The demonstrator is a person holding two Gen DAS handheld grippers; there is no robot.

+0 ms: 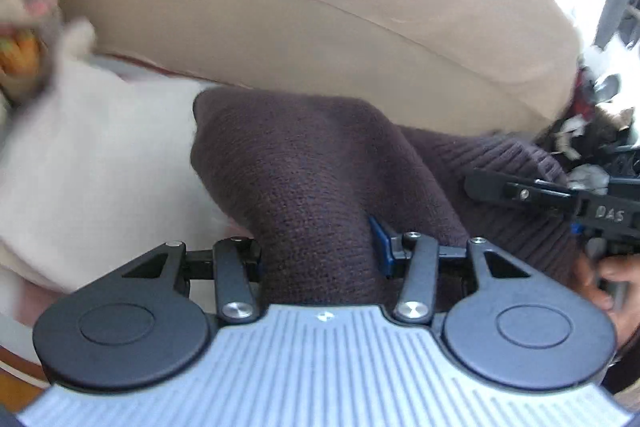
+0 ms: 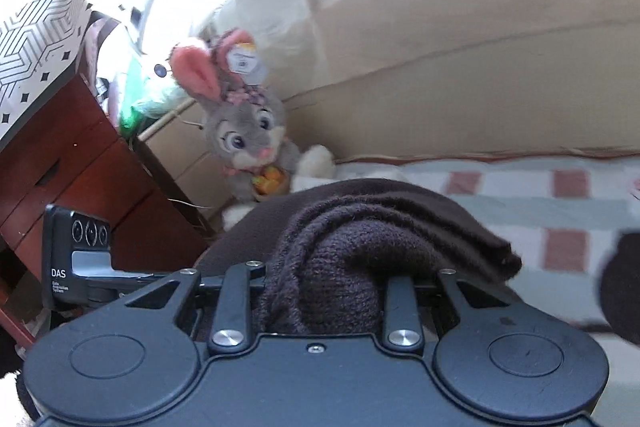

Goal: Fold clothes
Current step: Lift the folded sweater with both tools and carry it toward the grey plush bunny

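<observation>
I am working over a bed with a pink-and-green checked blanket (image 2: 520, 203), a beige padded headboard (image 1: 320, 7) filling the upper part of both views. My left gripper (image 1: 320, 247) pinches a thick fold of the dark brown knitted sweater (image 1: 304, 163), which bulges up through the middle of that frame. My right gripper (image 2: 320, 283) is likewise clamped on a bunched, layered edge of the same sweater (image 2: 360, 227), low in the centre of its frame. The garment looks raised between the two (whether any of it touches the blanket under the tongs I cannot tell).

Further out, my right tool's body juts in at the right edge of the left view, and a white cushion (image 1: 92, 155) lies at left. A grey plush rabbit (image 2: 248, 131) sits left of centre in the right view, beside a reddish wooden nightstand (image 2: 80, 167).

I judge this to be mid-fold, the sweater already doubled. Next I should lay it flat on the blanket, keeping both pinches level so the layers do not slide, and only then let go.
</observation>
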